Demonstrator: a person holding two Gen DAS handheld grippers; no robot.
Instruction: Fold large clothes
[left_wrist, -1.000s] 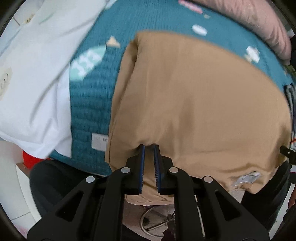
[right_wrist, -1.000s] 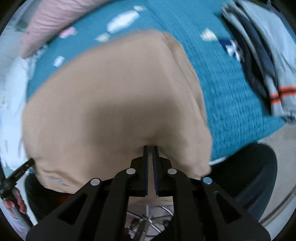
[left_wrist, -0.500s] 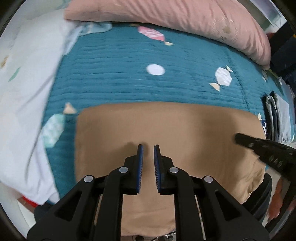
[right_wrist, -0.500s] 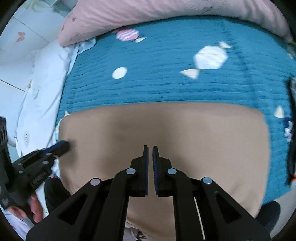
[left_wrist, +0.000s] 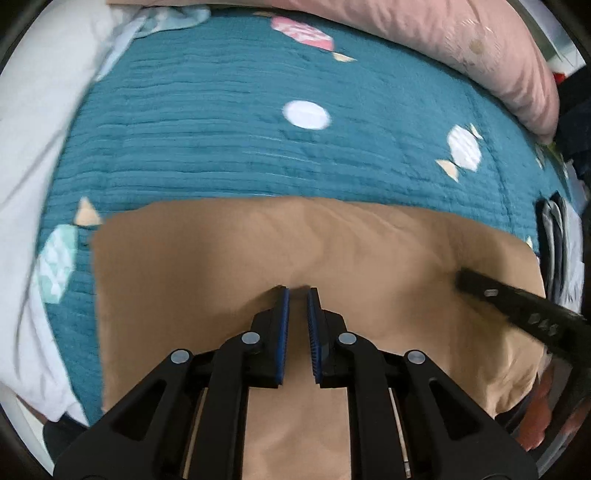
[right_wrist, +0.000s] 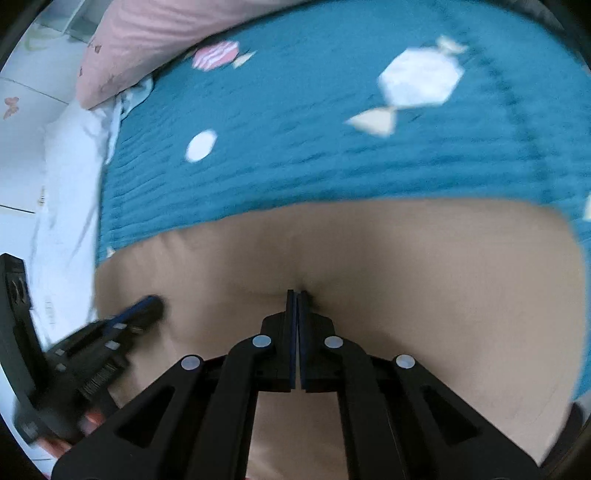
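The tan cloth (left_wrist: 229, 266) lies flat on the teal quilt (left_wrist: 207, 147), its far edge running straight across the middle of both views and its near part passing under the grippers toward six o'clock.

The left gripper (left_wrist: 297, 291) points steeply down at the cloth. Its blue pads (left_wrist: 283, 325) stand a narrow gap apart with tan fabric showing between them; the tips dent the cloth, but whether they pinch a fold I cannot tell. In the right wrist view the same gripper (right_wrist: 147, 308) comes in from eight o'clock, tip on the cloth near its left edge.

The right gripper (right_wrist: 297, 293) has its jaws pressed together — the tips sit in a small dimple of the cloth, and a sliver of fabric may be caught, though that is unclear. From the left wrist view it (left_wrist: 465, 280) enters at three o'clock, its tip on the cloth.

A pink pillow (left_wrist: 461, 40) lies along the quilt at twelve to two o'clock. White bedding (left_wrist: 33, 122) bunches at nine o'clock. Grey clothes (left_wrist: 557, 236) sit at three o'clock — just beside the cloth's right edge.
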